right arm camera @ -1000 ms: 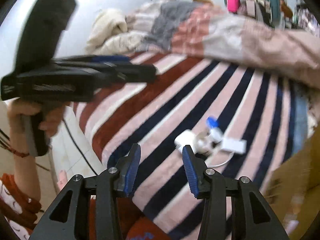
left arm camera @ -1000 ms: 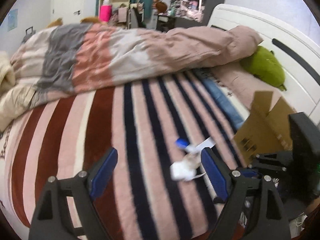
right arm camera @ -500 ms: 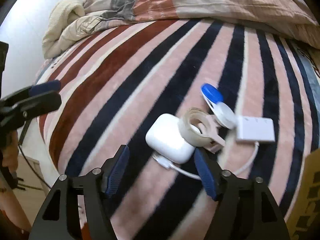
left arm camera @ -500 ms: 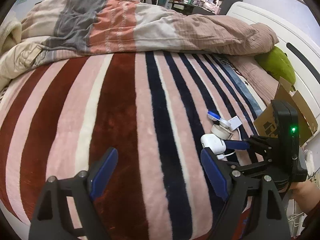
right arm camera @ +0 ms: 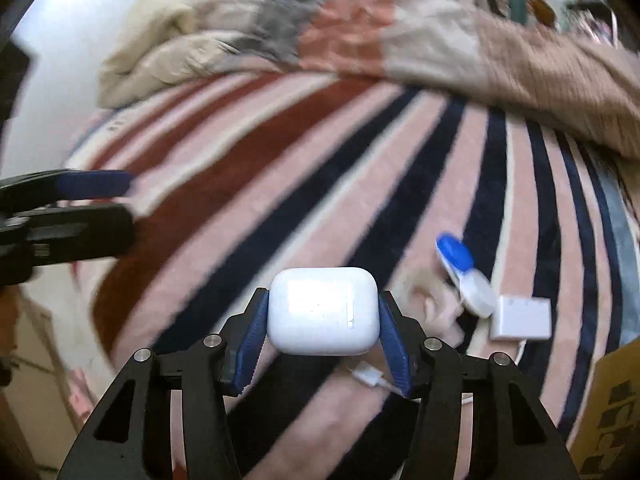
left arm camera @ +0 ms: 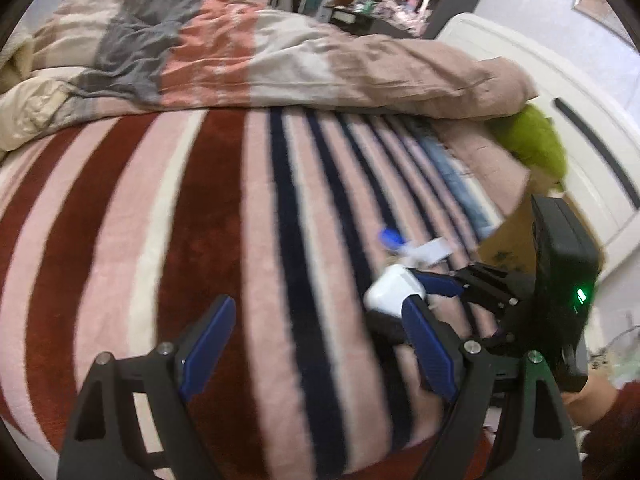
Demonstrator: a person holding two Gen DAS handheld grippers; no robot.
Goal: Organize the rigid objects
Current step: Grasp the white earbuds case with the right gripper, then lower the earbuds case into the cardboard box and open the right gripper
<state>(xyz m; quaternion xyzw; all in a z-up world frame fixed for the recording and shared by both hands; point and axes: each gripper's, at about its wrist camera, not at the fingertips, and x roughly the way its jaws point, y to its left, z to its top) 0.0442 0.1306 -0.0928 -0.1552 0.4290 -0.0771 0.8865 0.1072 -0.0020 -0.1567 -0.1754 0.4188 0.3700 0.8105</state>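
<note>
My right gripper is shut on a white earbuds case and holds it above the striped blanket. The case also shows in the left wrist view, between the right gripper's blue pads. On the blanket to the right lie a roll of beige tape, a blue-and-white clip, a white adapter box and a white cable. My left gripper is open and empty above the blanket, left of the case.
A cardboard box stands at the right edge of the bed; it also shows in the left wrist view. A crumpled duvet lies across the far side. A green plush rests by the white headboard.
My right gripper has closed on the white earbuds case and lifted it off the blanket, away from the tape and cable. The left gripper has stayed open.
</note>
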